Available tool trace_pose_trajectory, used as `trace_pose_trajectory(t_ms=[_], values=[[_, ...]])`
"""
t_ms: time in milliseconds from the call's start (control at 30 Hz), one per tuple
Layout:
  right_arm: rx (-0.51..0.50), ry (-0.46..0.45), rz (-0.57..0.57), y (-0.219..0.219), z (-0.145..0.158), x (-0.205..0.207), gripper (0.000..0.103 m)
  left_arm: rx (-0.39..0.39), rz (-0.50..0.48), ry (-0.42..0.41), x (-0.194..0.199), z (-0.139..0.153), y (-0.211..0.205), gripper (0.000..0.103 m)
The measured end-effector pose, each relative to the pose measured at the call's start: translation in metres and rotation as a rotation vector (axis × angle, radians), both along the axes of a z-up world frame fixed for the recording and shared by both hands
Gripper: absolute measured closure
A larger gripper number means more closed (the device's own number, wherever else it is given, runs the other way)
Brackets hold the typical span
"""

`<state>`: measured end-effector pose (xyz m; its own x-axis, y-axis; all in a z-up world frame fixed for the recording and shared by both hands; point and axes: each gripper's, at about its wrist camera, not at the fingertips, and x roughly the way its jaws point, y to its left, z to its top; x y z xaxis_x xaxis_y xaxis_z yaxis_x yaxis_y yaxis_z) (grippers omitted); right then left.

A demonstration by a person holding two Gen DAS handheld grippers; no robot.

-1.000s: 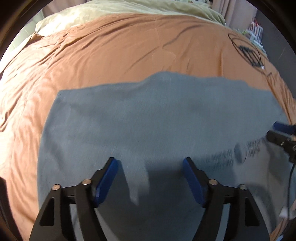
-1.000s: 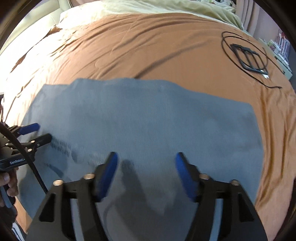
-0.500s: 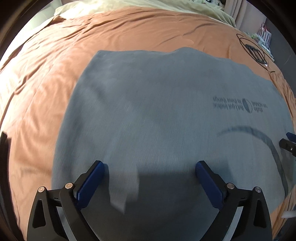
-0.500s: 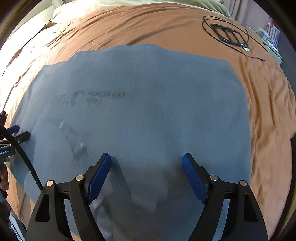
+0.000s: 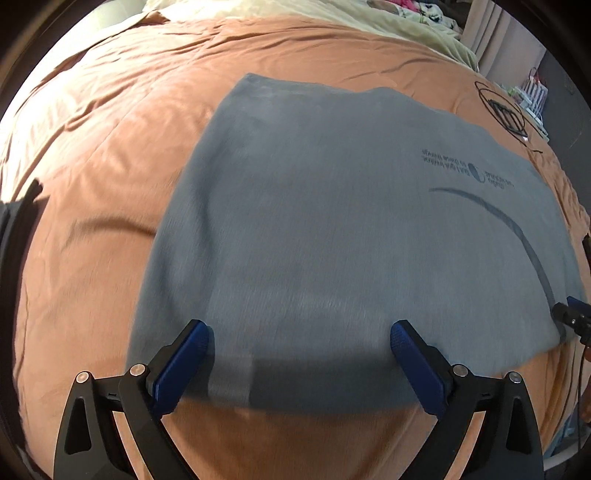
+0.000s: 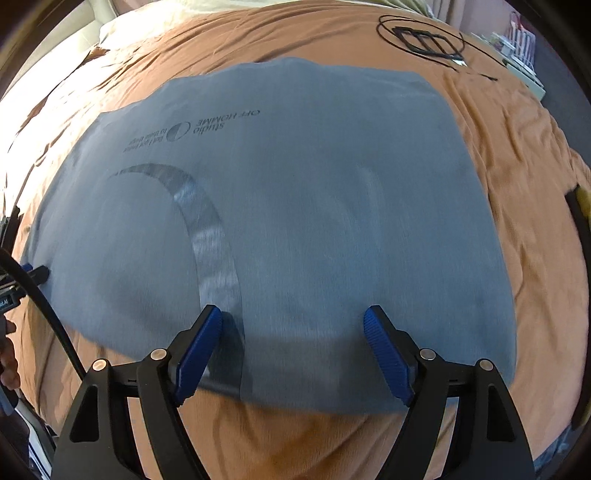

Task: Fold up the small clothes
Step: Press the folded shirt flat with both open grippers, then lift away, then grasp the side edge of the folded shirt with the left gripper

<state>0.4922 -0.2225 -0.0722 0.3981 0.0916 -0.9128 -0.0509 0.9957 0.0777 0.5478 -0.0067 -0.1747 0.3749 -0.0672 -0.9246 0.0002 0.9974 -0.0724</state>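
Observation:
A grey-blue T-shirt (image 5: 332, 221) lies spread flat on the orange bedcover (image 5: 92, 184), with dark printed lettering (image 5: 469, 170) and a dark curved collar band showing through. It fills the right wrist view (image 6: 314, 203) too. My left gripper (image 5: 299, 334) is open and empty, just above the shirt's near edge. My right gripper (image 6: 293, 319) is open and empty over the near edge by the curved band (image 6: 210, 229). The right gripper's tip shows at the left wrist view's right edge (image 5: 574, 314); the left gripper's tip shows at the right wrist view's left edge (image 6: 33, 271).
A coiled black cable with a black frame (image 6: 424, 38) lies on the bedcover at the far right. A pale green blanket (image 5: 369, 18) lies at the head of the bed. Boxes and clutter (image 5: 532, 96) stand beyond the right side.
Both grippers have pulled back toward the shirt's near edge and opened wider. The shirt now lies flat and fully spread, with the bedcover showing below its hem.

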Motion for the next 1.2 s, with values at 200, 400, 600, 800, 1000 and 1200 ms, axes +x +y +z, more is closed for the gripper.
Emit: trace_pose_trajectory(t_ms=[200, 400, 600, 800, 1000, 1200], values=[[0.028, 0.004, -0.031, -0.009, -0.002, -0.032, 0.025, 0.003, 0.018, 0.015, -0.024, -0.008, 0.012, 0.003], [0.002, 0.038, -0.055, -0.013, 0.005, -0.047, 0.025, 0.019, 0.049, 0.032, -0.042, -0.01, 0.029, 0.004], [0.056, -0.048, -0.04, -0.002, 0.041, -0.061, 0.025, -0.057, 0.11, -0.002, -0.061, 0.01, 0.06, 0.012], [0.107, -0.127, -0.007, 0.021, 0.061, -0.076, 0.033, -0.128, 0.147, -0.08, -0.07, 0.044, 0.082, 0.018], [0.152, -0.126, 0.047, 0.052, 0.051, -0.068, 0.059, -0.238, 0.202, -0.084, -0.069, 0.044, 0.103, 0.038], [0.202, -0.135, 0.081, 0.072, 0.034, -0.037, 0.076, -0.351, 0.266, -0.052, -0.059, 0.031, 0.116, 0.043]])
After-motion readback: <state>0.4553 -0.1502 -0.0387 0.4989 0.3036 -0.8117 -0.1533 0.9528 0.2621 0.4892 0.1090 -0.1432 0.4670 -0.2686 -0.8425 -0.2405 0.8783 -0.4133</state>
